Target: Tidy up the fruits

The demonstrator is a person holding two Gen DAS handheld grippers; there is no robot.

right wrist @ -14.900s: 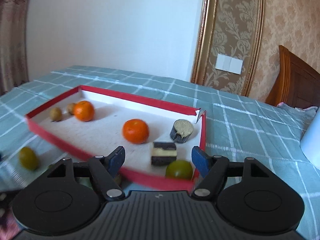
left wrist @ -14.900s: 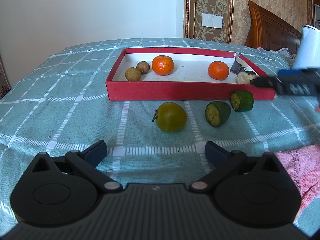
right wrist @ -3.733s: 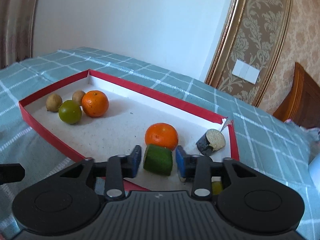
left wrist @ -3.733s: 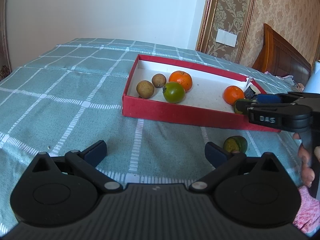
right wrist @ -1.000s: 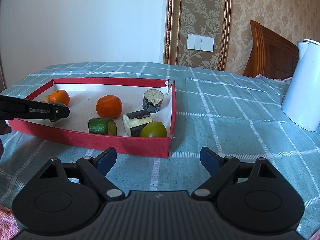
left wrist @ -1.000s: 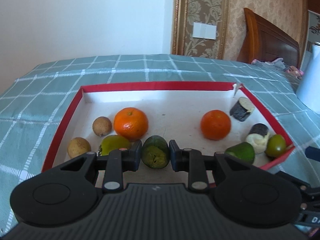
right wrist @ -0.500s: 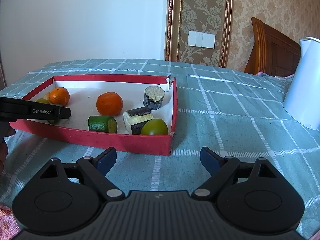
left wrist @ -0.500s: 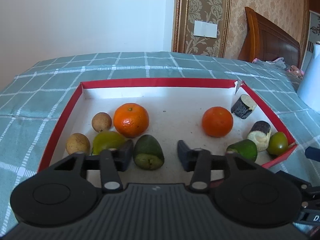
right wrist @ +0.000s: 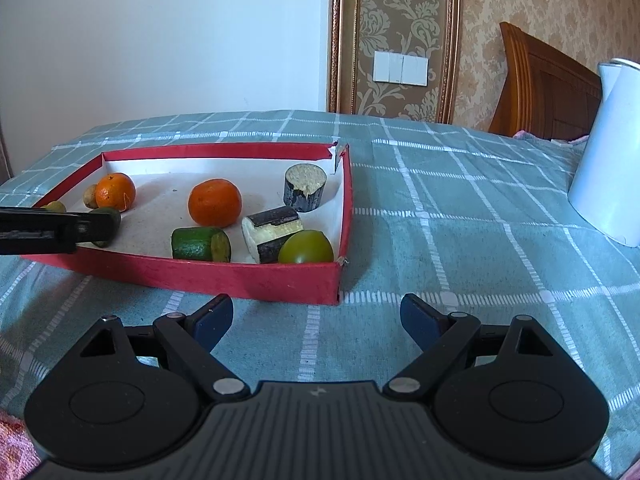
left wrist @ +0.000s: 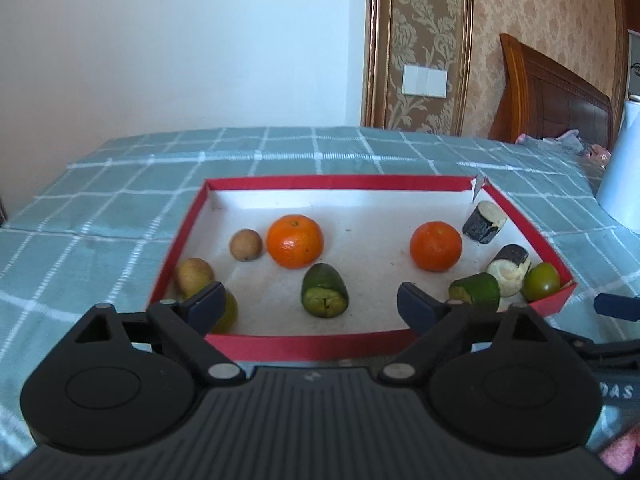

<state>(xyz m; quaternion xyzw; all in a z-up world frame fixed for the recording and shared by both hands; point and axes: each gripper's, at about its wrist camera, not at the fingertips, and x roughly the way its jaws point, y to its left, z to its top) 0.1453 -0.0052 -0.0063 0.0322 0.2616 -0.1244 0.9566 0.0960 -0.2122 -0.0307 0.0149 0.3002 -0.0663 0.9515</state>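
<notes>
A red tray (left wrist: 304, 346) with a white floor lies on the checked cloth and holds all the fruit. A dark green cut fruit (left wrist: 324, 295) lies free near the tray's front. My left gripper (left wrist: 310, 306) is open and empty, just in front of and above it. Two oranges (left wrist: 295, 241) (left wrist: 435, 246), two brown fruits (left wrist: 245, 244), green fruits (left wrist: 542, 281) and dark cut pieces (left wrist: 484, 222) lie around it. My right gripper (right wrist: 316, 322) is open and empty over the cloth in front of the tray's (right wrist: 248, 276) right corner.
A white kettle (right wrist: 608, 152) stands on the cloth at the right. A wooden headboard (right wrist: 544, 88) and wall are behind. A pink cloth (right wrist: 12, 452) lies at the near left edge. The left gripper's arm (right wrist: 40, 230) reaches over the tray's left end.
My left gripper opened and let go of the dark green cut fruit inside the tray, then drew back towards me. My right gripper stayed open and almost still.
</notes>
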